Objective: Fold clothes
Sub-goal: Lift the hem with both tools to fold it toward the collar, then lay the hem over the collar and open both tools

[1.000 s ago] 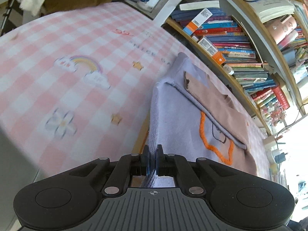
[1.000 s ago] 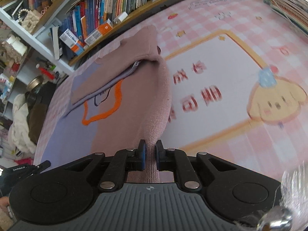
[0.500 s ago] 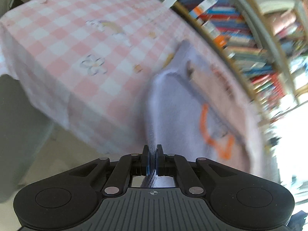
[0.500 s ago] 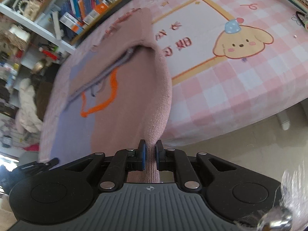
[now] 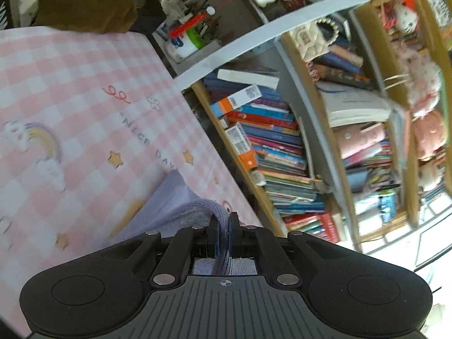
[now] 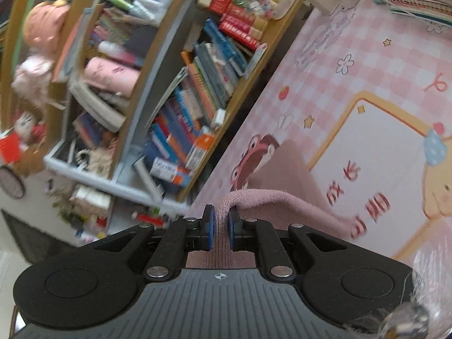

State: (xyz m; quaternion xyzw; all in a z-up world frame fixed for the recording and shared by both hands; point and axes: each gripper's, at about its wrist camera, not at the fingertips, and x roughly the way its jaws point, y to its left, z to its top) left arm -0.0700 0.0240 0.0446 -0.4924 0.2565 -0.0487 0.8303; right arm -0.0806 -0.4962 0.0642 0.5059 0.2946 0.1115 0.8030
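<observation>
Left wrist view first: the left gripper (image 5: 223, 233) is clamped down tight on a fold of lavender knit, the sweater (image 5: 180, 212). The cloth bunches up between the two blue pads and humps over in front of them, then drapes down and left onto the pink checked tablecloth (image 5: 70, 90). So one gripper, one pinch of fabric, jaws nearly touching with only the knit between them.

Right wrist view: same deal on the other side. The right gripper (image 6: 221, 230) is closed on a pink part of the sweater (image 6: 271, 197), a bit thicker wad here, so the pads sit slightly further apart than on the left. The pink cloth arches up out of the jaws and falls away to the right, lying on the tablecloth (image 6: 367, 65) over the printed cartoon panel with the yellow border (image 6: 395, 113).

Count-wise: two grippers, both gripping, and as far as I can tell one garment, lavender at one end and pink at the other, though neither view shows the middle, so I can't swear it's a single piece. One table. One big bookshelf (image 5: 282, 147) behind it in both views, stuffed with more books than I can count, plus some plush toys on the upper shelves (image 5: 423, 79). Also a brown heap of cloth (image 5: 84, 2) beyond the table's far end in the left view.

Background is fairly blurry in both shots.
</observation>
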